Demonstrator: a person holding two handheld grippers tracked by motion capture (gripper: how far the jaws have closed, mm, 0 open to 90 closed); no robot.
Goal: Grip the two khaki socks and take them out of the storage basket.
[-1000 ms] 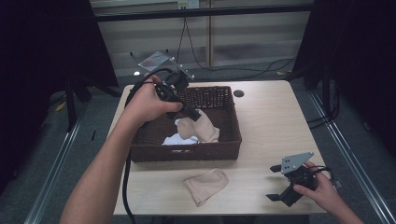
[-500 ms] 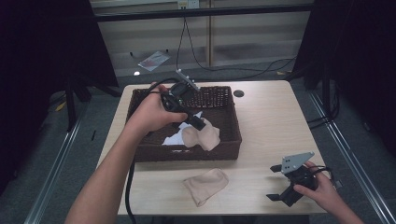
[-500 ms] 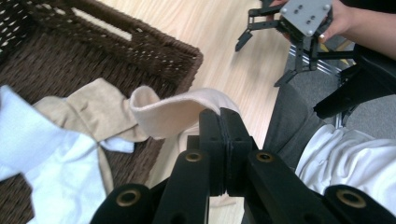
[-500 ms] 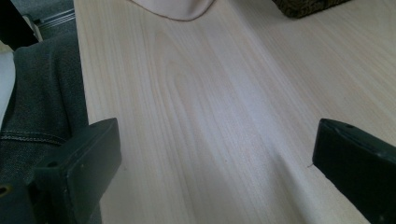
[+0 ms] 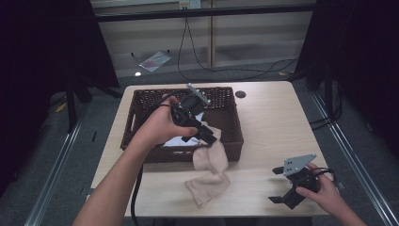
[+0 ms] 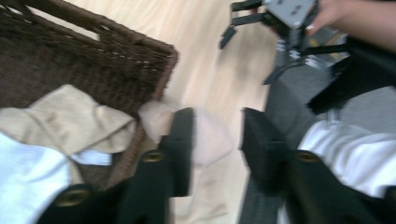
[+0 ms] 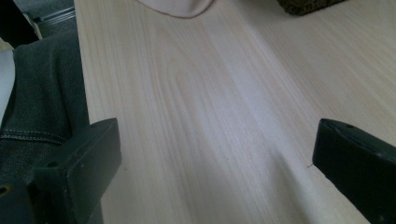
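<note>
One sock (image 5: 207, 188) already lies on the tabletop (image 5: 277, 136) at its near edge, and a second sock (image 5: 212, 153) hangs over the basket's (image 5: 141, 113) near rim just above it, so the unloading looks under way, with a beige cloth (image 6: 70, 121) and white pieces (more laundry, likely) left inside. The left claw (image 5: 209, 136) has just been opening; its jaws stand partly apart with the hanging sock between them, apparently released. The right claw (image 5: 284, 195) rests wide and empty at the tabletop's near right corner.

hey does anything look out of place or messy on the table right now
One thing: a beige sock droops over the front wall of the wicker basket, half in and half out, onto another beige sock on the table. The left tool, whose jaws have just been opening, is at its top.
</note>
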